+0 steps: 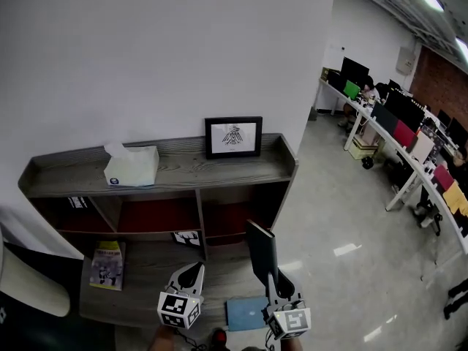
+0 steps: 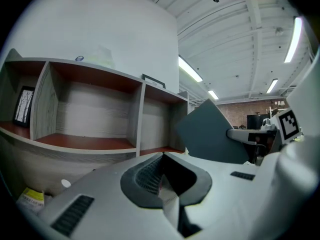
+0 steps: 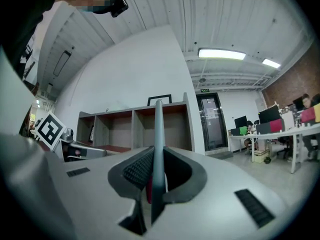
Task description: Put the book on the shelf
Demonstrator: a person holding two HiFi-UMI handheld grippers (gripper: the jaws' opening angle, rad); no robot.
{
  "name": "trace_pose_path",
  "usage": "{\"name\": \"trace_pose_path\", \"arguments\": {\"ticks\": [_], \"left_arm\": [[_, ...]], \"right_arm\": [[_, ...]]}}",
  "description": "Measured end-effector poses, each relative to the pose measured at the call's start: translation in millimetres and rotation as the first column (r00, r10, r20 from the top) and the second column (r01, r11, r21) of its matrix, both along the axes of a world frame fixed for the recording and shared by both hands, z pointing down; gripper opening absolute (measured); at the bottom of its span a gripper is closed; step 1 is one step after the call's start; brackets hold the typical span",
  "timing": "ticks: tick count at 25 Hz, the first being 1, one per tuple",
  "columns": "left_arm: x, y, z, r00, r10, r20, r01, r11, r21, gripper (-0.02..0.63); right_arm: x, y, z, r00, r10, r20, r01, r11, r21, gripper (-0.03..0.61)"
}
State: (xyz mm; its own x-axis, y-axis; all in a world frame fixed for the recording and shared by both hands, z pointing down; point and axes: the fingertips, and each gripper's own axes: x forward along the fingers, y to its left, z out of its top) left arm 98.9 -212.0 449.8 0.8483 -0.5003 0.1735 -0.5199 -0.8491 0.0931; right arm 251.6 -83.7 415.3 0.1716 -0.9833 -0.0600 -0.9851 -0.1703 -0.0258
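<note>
The fingers (image 3: pixel 139 168) of the right gripper (image 3: pixel 155 178) are closed almost fully onto a thin dark grey book (image 3: pixel 158 134). The ribbed pads press on both covers near its lower edge. We see the book edge-on in the right gripper view, standing upright and rising toward 12 o'clock from the jaws.

The left gripper (image 1: pixel 191 270) has its jaws brought together with nothing between them. It sits at 9 o'clock of the right gripper, near it but not touching.

In the head view, the book is held in the air in front of the wooden shelf unit (image 1: pixel 183 168), clear of every compartment. It stands at roughly 5 o'clock of the framed picture (image 1: pixel 233 137), before the right-hand compartment.

On top of the shelf unit:
- the tissue box (image 1: pixel 131 167) is at 9 o'clock of the framed picture, well apart from it;
- the framed picture stands upright against the wall.

On the lower wooden ledge (image 1: pixel 153 258):
- a colourful magazine (image 1: pixel 108 264) lies flat at 9 o'clock of the left gripper;
- a flat light blue item (image 1: pixel 246 313) lies between the two grippers, at 6 o'clock of the book.

A row of desks (image 1: pixel 398 148) with monitors runs along 2 to 3 o'clock of the head view.
</note>
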Motion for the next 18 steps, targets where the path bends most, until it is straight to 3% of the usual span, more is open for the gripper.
{"name": "trace_pose_path", "arguments": {"ticks": [9, 11, 13, 15, 18], "left_arm": [[-4.1, -26.0, 7.7, 0.998, -0.059, 0.012, 0.059, 0.998, -0.022, 0.006], [-4.6, -28.7, 7.0, 0.997, -0.082, 0.012, 0.083, 0.996, -0.023, 0.006], [-4.5, -32.6, 5.7, 0.994, -0.111, 0.011, 0.111, 0.994, -0.023, 0.006], [-2.9, -34.9, 3.6, 0.99, -0.14, 0.005, 0.14, 0.99, -0.024, 0.006], [-0.7, -37.3, 1.9, 0.983, -0.183, 0.0, 0.183, 0.983, -0.024, 0.006]], "right_arm": [[3.0, -45.9, -41.7, 0.969, -0.058, -0.238, 0.066, 0.998, 0.025, 0.071], [-0.3, -54.3, -51.5, 0.933, -0.083, -0.35, 0.099, 0.995, 0.027, 0.071], [-2.0, -62.7, -51.2, 0.882, -0.124, -0.455, 0.123, 0.992, -0.033, 0.071], [-2.0, -69.5, -46.5, 0.839, -0.169, -0.517, 0.134, 0.985, -0.104, 0.071], [-5.9, -79.3, -49.7, 0.773, -0.205, -0.601, 0.171, 0.979, -0.114, 0.071]]}}
